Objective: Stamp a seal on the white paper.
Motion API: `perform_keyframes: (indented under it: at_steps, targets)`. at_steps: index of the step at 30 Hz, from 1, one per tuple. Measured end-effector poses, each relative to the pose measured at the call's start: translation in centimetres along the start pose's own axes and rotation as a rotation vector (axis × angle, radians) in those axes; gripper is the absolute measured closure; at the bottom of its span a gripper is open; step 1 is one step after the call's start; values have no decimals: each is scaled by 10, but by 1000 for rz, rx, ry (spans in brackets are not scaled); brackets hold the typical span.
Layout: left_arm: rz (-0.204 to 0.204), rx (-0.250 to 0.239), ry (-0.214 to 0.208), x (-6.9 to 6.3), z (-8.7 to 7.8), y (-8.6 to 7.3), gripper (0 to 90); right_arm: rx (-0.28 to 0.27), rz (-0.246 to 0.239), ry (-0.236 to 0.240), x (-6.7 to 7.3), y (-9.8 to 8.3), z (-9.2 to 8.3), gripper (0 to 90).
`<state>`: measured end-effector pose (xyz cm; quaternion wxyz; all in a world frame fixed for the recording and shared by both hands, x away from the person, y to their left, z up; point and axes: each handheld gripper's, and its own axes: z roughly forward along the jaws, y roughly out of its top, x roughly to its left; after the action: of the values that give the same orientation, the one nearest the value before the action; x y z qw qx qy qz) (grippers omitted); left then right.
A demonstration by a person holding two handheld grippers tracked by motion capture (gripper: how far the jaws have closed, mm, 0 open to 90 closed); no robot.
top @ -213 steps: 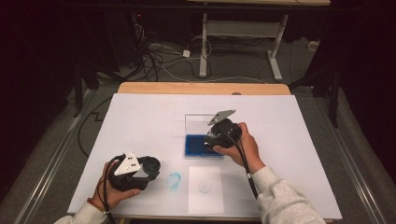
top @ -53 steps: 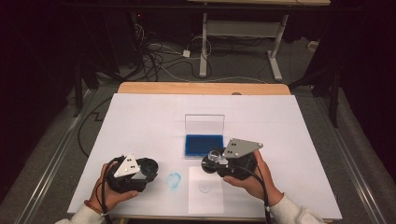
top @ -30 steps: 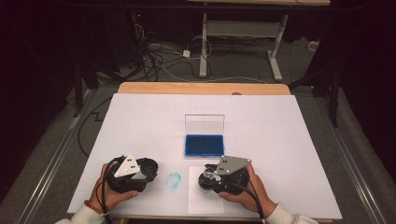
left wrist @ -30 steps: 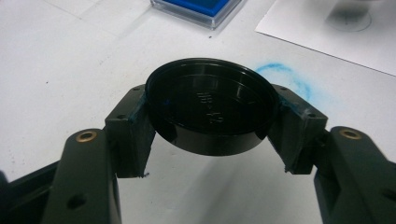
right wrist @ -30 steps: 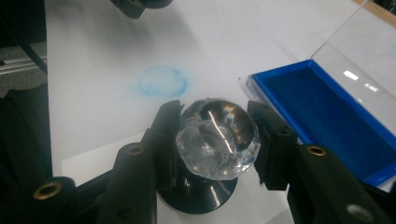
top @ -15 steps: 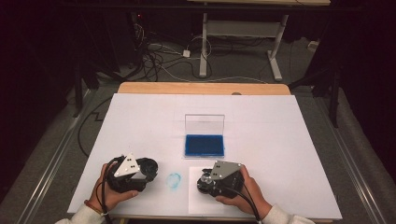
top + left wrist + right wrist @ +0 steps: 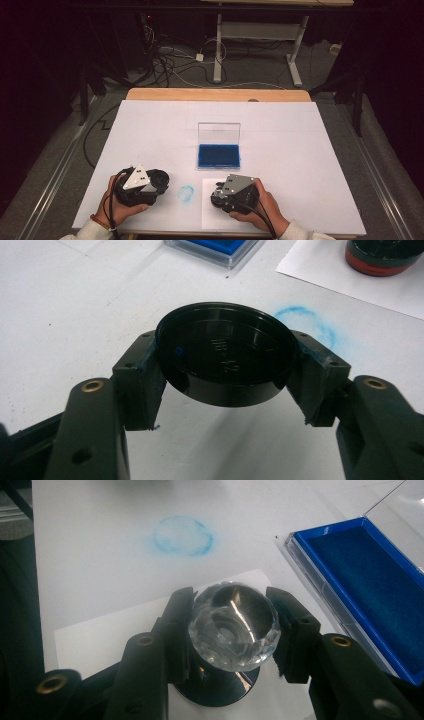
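Both grippers low at the near edge, jaws closed on what they carry.

Left gripper [image 7: 156, 181] gripped in left hand [image 7: 117, 205], forearm entering from the bottom left, grey plate on top, jaws aimed toward the right and clamped either side of a round black lid [image 7: 226, 359], lid held clear of the surface. Right gripper [image 7: 220, 196] gripped in right hand [image 7: 255, 202], cable trailing back along the wrist, jaws aimed left and downward, clamped on the faceted clear knob of a stamp [image 7: 230, 625].
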<state>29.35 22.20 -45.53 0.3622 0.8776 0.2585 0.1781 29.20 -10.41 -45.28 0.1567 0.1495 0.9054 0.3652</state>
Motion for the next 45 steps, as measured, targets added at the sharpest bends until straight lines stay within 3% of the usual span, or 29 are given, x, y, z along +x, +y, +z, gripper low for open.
perform_keyframes:
  at_steps: [4, 6, 19, 45]
  targets:
    - [0, 2, 4, 0, 1, 0, 364, 5, -2, 9, -1, 2, 1, 572]
    - [0, 3, 6, 0, 1, 0, 365, 21, -21, -13, 2, 3, 1, 572]
    - [-2, 3, 5, -1, 0, 1, 365, 33, -48, -38, 5, 4, 1, 573]
    - [2, 0, 3, 0, -2, 0, 365, 21, -59, -31, 4, 1, 0, 573]
